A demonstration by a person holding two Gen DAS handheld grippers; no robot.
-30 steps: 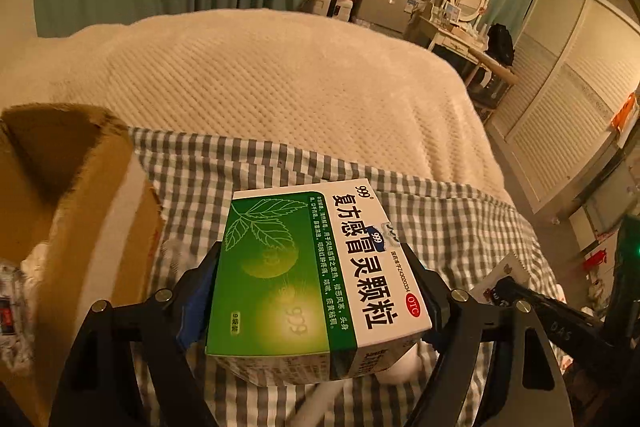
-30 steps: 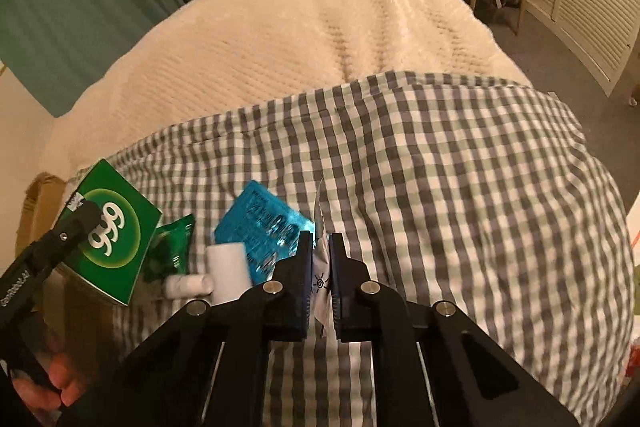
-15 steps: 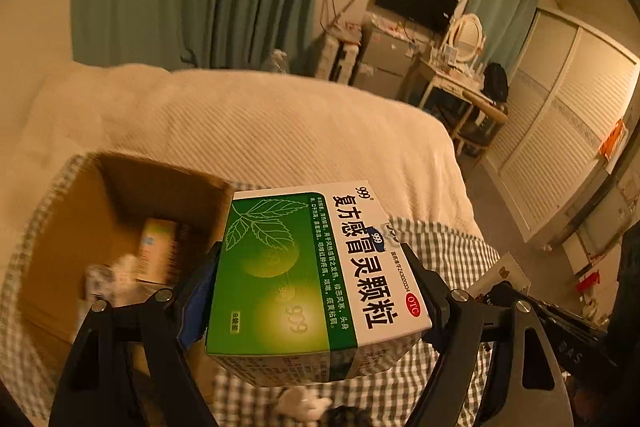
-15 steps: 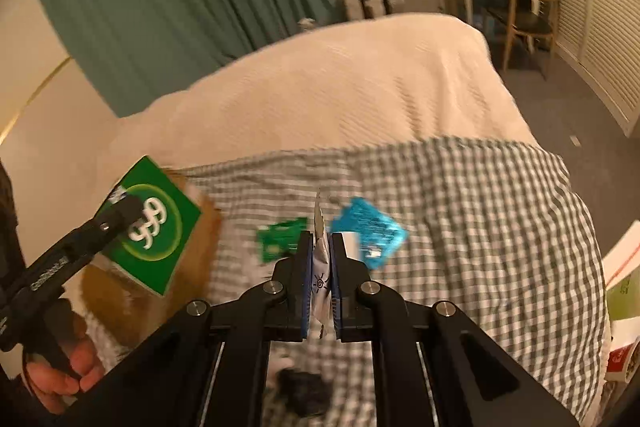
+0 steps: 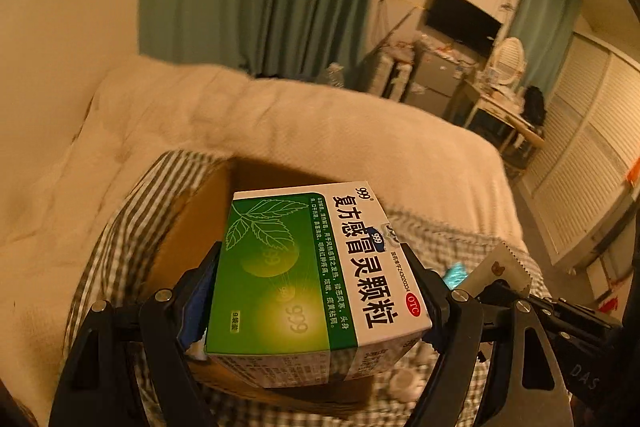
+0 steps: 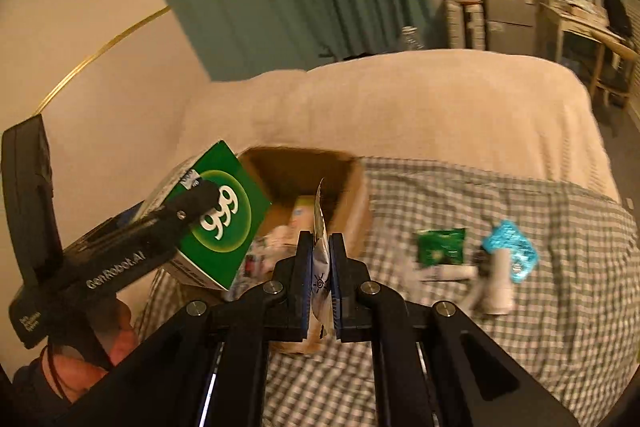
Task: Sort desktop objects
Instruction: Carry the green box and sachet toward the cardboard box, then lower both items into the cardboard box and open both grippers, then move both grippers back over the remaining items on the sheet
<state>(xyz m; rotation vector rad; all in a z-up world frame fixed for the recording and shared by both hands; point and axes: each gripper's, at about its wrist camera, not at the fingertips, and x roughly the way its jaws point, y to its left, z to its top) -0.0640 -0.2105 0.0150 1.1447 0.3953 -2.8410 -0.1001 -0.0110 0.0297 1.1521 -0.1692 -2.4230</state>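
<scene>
Left gripper (image 5: 316,291): jaws spread wide and clamped on the two sides of a green-and-white medicine box (image 5: 312,279), lifted clear of the bed. In the right wrist view the same box (image 6: 224,223) hangs at the near-left corner of an open cardboard box (image 6: 352,183), partly over its opening; the hand (image 6: 96,359) holding the left gripper shows at lower left.

Right gripper (image 6: 320,263): jaws pressed nearly together, pinching a thin white sachet (image 6: 320,223) that stands up edge-on between the pads, above the near side of the cardboard box. Its serrated top edge also shows at right in the left wrist view (image 5: 508,271).

Cardboard box sits on a grey-and-white checked cloth (image 6: 480,327) spread over a cream blanket (image 6: 440,107) on the bed. Some small packets lie inside it; blurred, not identifiable.

Still on the cloth, right of the cardboard box: a green sachet (image 6: 440,247), a blue foil packet (image 6: 516,251), and a small white bottle (image 6: 500,287) lying close together. Details smeared by blur.
</scene>
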